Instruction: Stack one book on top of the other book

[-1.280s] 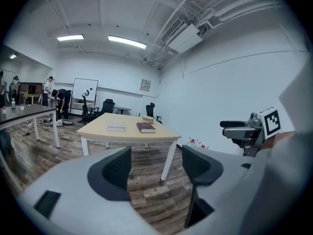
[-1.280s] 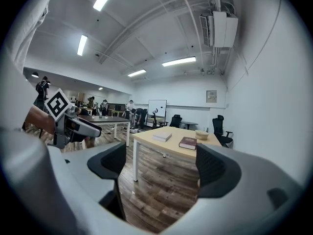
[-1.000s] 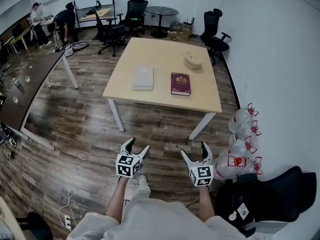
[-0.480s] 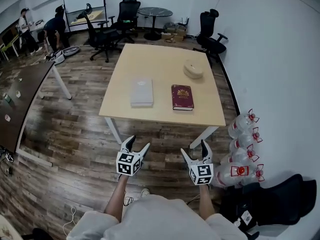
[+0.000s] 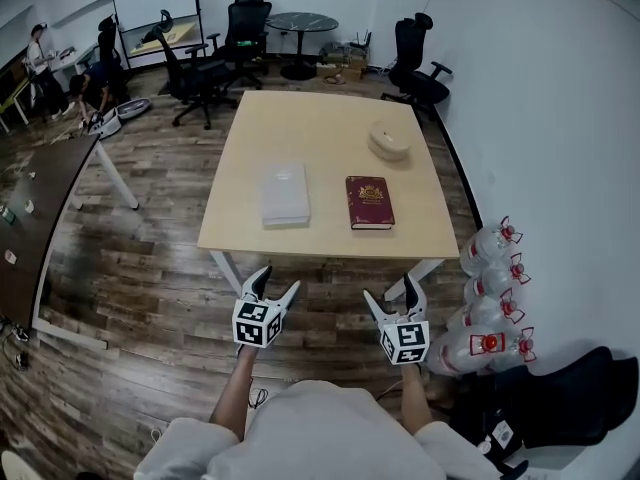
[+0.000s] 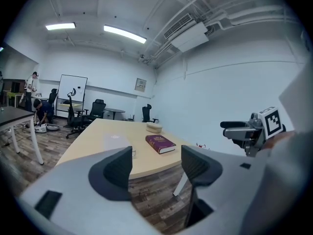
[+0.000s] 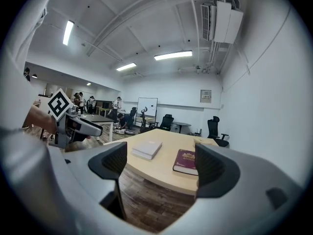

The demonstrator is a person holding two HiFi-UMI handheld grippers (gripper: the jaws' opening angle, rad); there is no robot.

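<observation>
**Plank floor [image 5: 150,268] first, books beyond**

Left gripper [image 5: 277,280] and right gripper [image 5: 390,290] hang short of the table [image 5: 320,128], jaws apart, empty. On it lie a grey book [image 5: 284,194] and maroon book [image 5: 369,202], apart. The maroon one looks stiff and weighty: clamp its spine edge.

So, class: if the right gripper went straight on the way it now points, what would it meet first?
Probably the near edge of the table, with the red book just beyond; nothing stands between, though depth is unclear.

white-walled office, wood-plank floor [image 5: 150,258], pale table [image 5: 320,133], black chairs [image 5: 415,63], ceiling strip lights [image 6: 124,33].
</observation>
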